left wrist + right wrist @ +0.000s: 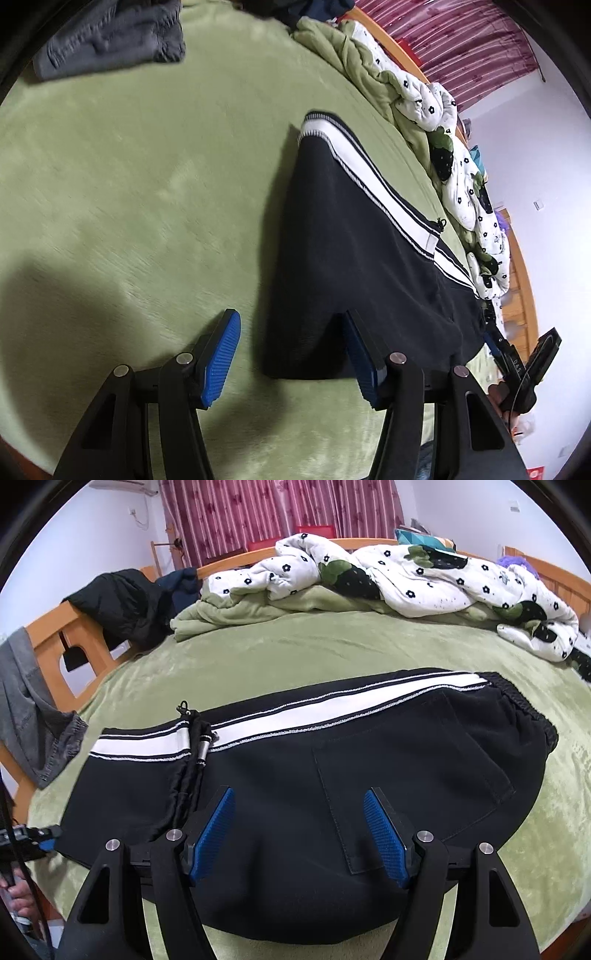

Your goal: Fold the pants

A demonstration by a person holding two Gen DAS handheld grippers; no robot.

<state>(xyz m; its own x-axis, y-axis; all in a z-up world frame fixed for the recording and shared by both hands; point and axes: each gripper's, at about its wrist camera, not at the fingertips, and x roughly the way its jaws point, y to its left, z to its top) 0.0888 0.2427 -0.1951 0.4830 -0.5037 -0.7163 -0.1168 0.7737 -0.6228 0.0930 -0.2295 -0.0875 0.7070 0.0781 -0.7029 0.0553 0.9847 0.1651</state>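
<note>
Both grippers spread wide, holding nothing; left gripper (291,354) hovers at the black pants (295,775) cuff end, right gripper (299,834) mid-seat; best pinch both layers squarely before lifting.

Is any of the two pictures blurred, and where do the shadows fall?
Left wrist view: the green blanket is streaked by motion blur, and a dark shadow lies on it at lower left. Right wrist view: sharper; the black pants show clear stitching, and the fisheye bends the bed frame into a curve.
</note>
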